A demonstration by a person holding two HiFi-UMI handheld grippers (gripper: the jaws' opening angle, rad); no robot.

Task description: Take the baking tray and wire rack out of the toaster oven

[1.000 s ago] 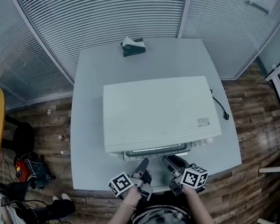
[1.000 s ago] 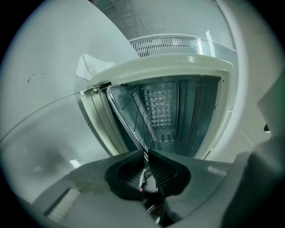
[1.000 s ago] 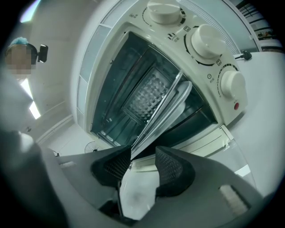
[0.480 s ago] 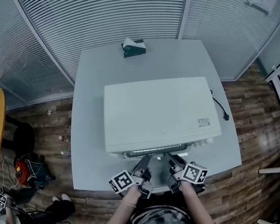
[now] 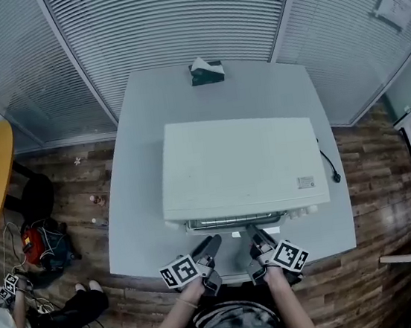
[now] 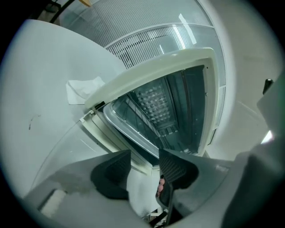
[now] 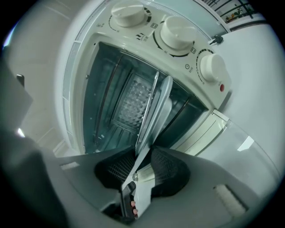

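Looking steeply down from the head view, I see a white box-shaped toaster oven (image 5: 240,166) in the middle of a pale grey worktop (image 5: 140,205), its open front facing me. A dark green tissue box (image 5: 206,71) stands at the worktop's far edge, well apart from the oven. A black power cord (image 5: 328,163) trails off the oven's right side. Both hand-held grippers sit at the near edge, just in front of the oven mouth.

My left gripper (image 5: 210,243) is released. In the left gripper view its two dark ribbed pads stand apart, and they have just been opening. Nothing is pinched between them; only a pale surface shows through the gap. Just beyond them runs the rounded rim of the flat grey metal baking tray (image 6: 129,133).

My right gripper (image 5: 254,237) is grasping that baking tray. Its jaws have just been closing, and in the right gripper view the tray's thin front edge passes between the pads, touching both.

The tray lies mostly inside the dark oven cavity, with its front edge reaching the mouth. Thin bars of the silver wire rack (image 6: 144,125) run alongside it in the cavity; I cannot tell whether the two touch. Three round white knobs (image 7: 178,33) line the control panel beside the cavity. The cream-framed glass door (image 7: 202,129) hangs open at the mouth.
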